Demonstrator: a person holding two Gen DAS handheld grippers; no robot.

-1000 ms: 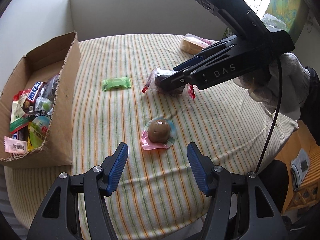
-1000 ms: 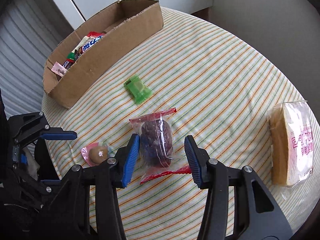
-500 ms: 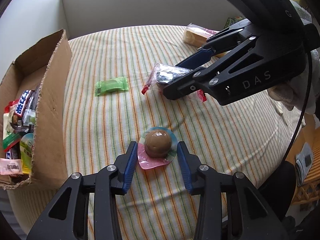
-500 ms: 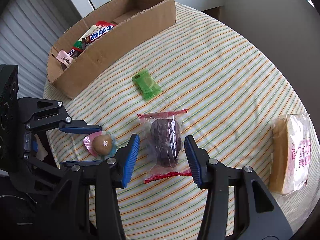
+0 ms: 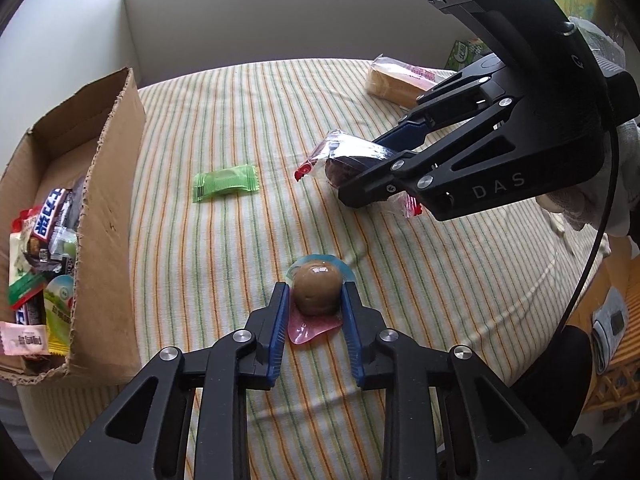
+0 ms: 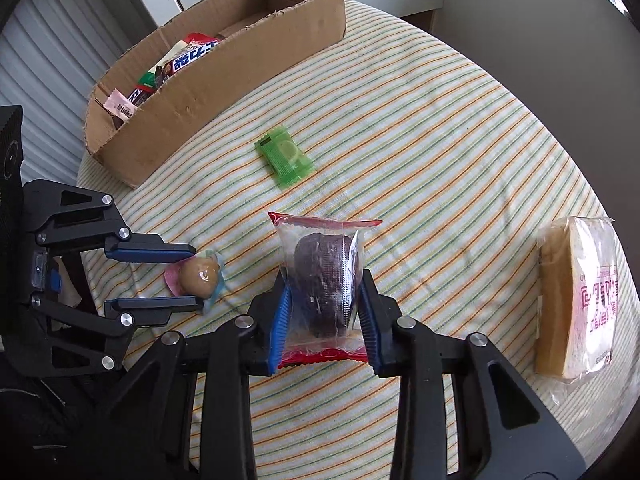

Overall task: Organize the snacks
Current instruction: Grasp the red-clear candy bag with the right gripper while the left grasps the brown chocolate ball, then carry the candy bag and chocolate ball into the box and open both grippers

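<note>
Your left gripper [image 5: 316, 300] jaws are closing on the round brown jelly cup [image 5: 318, 293], your right gripper [image 6: 323, 300] on the clear-wrapped dark chocolate cake [image 6: 323, 282], both likely bound for the far-left cardboard box [image 6: 224, 64].

The counter [image 6: 440, 128] wears a pale cloth with thin orange and green stripes. In the right wrist view a long cardboard box [image 6: 248, 64] of wrapped snacks lies at about ten o'clock. A green candy packet [image 6: 285, 157] lies flat near the middle. Toward six o'clock sits a clear bag with red ends holding a dark cake [image 6: 324, 292], and at eight o'clock a round brown sweet [image 6: 198, 276] in a pink wrapper. A wrapped slab of bread [image 6: 576, 304] lies at three o'clock.
</note>
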